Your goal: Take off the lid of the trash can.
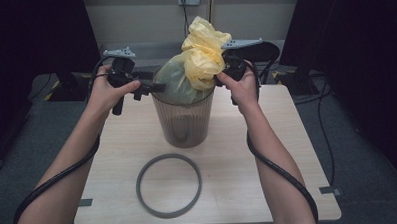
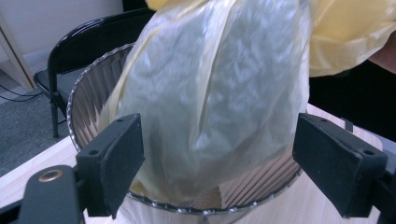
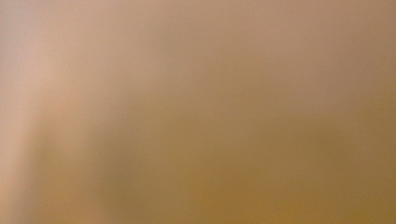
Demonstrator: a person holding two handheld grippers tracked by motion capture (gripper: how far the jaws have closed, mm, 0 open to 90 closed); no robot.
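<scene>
The yellow plastic bag (image 1: 202,54) stands half inside the ribbed transparent bin (image 1: 183,123), which is on the wooden table (image 1: 268,154) near its far middle. The lower part of the bag is puffed out and fills the mouth of the bin; the upper part rises above the rim as a crumpled bunch.

The left gripper (image 1: 150,87) is at the left side of the bin's rim and points toward the bag. In the left gripper view its two black jaws stand wide apart, released, with the swollen bag (image 2: 224,93) between them and a little beyond; the pads (image 2: 122,163) do not press on it. The rim of the bin (image 2: 93,88) passes just under the jaws.

The right gripper (image 1: 224,75) is at the right side of the bag, at the height of the crumpled bunch, and the bunch covers its tips. The right gripper view is one blurred yellow-brown surface (image 3: 201,140), very close to the camera. The jaws are clenched on the yellow plastic bag.

Counted: one bag, one bin, one grey ring (image 1: 141,191) lying flat on the table in front of the bin and apart from it, two grippers, and one black chair (image 2: 88,46) behind the table
</scene>
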